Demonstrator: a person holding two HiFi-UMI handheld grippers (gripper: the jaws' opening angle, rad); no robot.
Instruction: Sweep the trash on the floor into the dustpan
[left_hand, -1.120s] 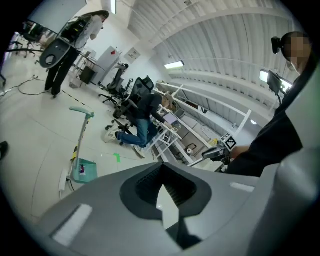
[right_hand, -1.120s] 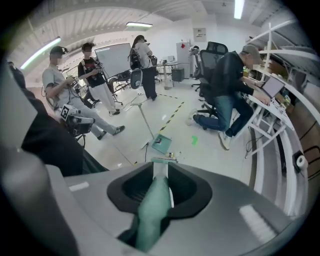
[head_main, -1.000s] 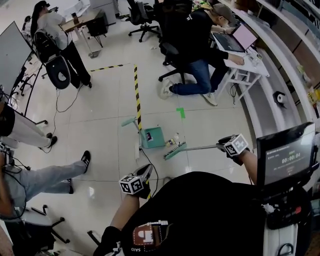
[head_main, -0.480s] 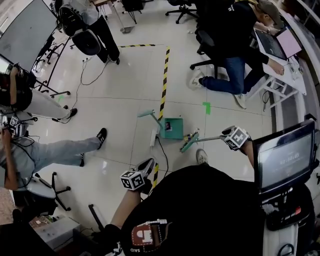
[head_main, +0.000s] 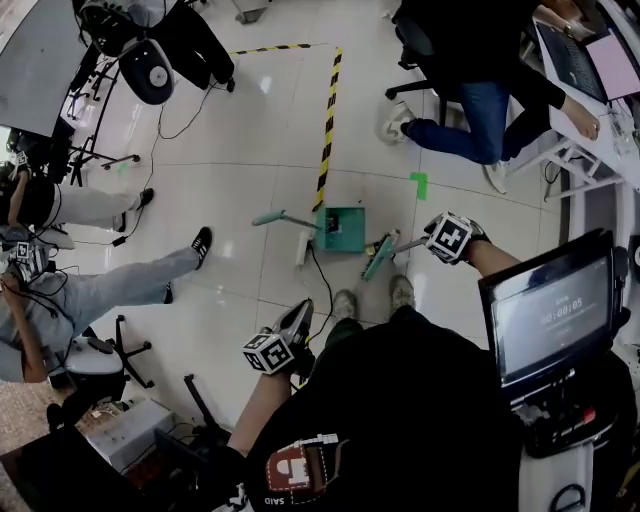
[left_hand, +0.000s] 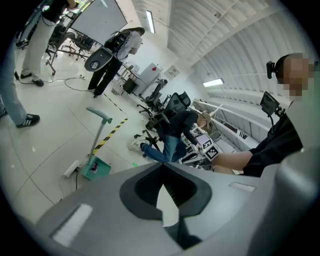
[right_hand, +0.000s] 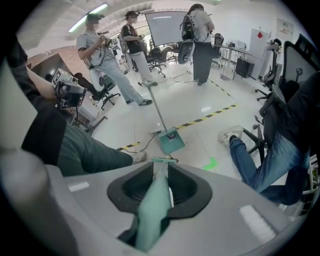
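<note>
A green dustpan (head_main: 341, 229) stands on the tiled floor, its long handle (head_main: 272, 216) leaning left. It also shows in the left gripper view (left_hand: 95, 167) and the right gripper view (right_hand: 171, 141). A green broom head (head_main: 378, 258) rests just right of the dustpan, with small pale bits of trash (head_main: 386, 240) beside it. My right gripper (head_main: 428, 241) is shut on the broom handle (right_hand: 154, 202), which runs out between its jaws (right_hand: 161, 169). My left gripper (head_main: 299, 312) hangs nearer me, shut and holding nothing (left_hand: 162, 166).
A white power strip (head_main: 303, 248) and its black cable lie left of the dustpan. Yellow-black tape (head_main: 326, 140) and a green tape mark (head_main: 419, 185) cross the floor. A seated person (head_main: 470, 90) is beyond, others stand at left (head_main: 90, 290). A monitor (head_main: 545, 312) is at my right.
The broom head has slid left toward the dustpan's right side, and my right gripper followed. The view has swung, so my shoes now show. My left gripper has hardly moved.
</note>
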